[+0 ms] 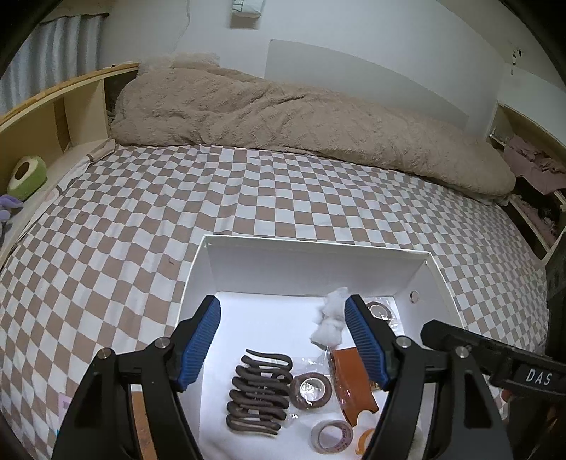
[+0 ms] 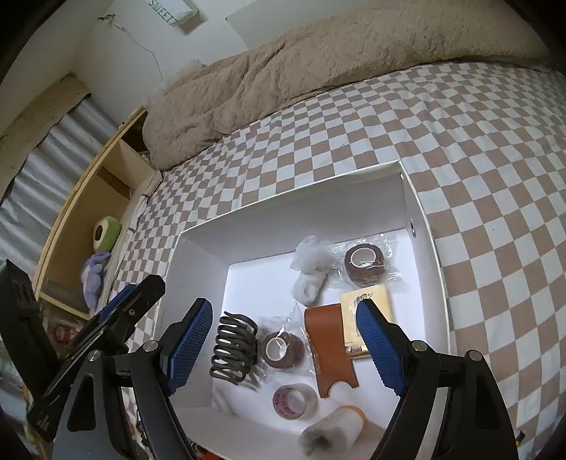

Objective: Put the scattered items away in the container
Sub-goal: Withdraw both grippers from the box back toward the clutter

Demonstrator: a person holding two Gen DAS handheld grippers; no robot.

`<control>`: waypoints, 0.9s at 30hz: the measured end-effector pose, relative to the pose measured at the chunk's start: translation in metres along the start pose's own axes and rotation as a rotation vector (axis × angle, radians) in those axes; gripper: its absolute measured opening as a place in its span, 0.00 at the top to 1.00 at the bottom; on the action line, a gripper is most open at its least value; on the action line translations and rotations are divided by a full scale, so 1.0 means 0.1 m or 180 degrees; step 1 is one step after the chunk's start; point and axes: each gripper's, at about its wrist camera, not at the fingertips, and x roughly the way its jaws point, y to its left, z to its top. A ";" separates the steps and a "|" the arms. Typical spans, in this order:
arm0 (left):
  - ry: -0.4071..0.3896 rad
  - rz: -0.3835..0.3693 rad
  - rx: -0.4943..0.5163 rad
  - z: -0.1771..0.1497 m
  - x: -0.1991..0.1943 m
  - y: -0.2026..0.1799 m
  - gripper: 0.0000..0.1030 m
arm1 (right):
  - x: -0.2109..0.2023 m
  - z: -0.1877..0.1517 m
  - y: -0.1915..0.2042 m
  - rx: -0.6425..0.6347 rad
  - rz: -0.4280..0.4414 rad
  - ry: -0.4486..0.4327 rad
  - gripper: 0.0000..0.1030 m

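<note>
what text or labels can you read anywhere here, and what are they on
"DAS": white letters on the right gripper, seen from the left wrist.
"SHEET": partly cut off, on the white packet by the wall.
Yellow packet in the white box: dark handwritten characters, unreadable.
Clear tape roll: red print, too blurred to read.

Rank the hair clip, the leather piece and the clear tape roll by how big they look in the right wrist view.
Leather piece and hair clip look alike, so no order between them. Clear tape roll is smallest.
</note>
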 end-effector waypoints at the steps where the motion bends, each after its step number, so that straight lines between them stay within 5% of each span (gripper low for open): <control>1: -0.0014 0.0004 0.0002 -0.01 -0.04 0.01 0.21 | -0.03 -0.01 0.01 -0.0002 0.0009 -0.0006 0.19; 7: -0.0014 0.0008 0.0007 -0.04 -0.18 0.05 0.21 | -0.16 -0.03 0.09 -0.0017 0.0019 -0.0045 0.19; 10: -0.0017 -0.0046 -0.0046 -0.05 -0.23 0.08 0.00 | -0.22 -0.05 0.13 -0.0038 0.0001 -0.0073 0.19; 14: 0.0104 -0.0058 -0.0137 -0.07 -0.27 0.10 0.00 | -0.31 -0.09 0.17 -0.0087 -0.0125 -0.0142 0.00; 27: 0.0063 0.0024 -0.0043 -0.10 -0.60 0.08 0.00 | -0.66 -0.18 0.26 -0.0228 -0.0340 -0.0290 0.00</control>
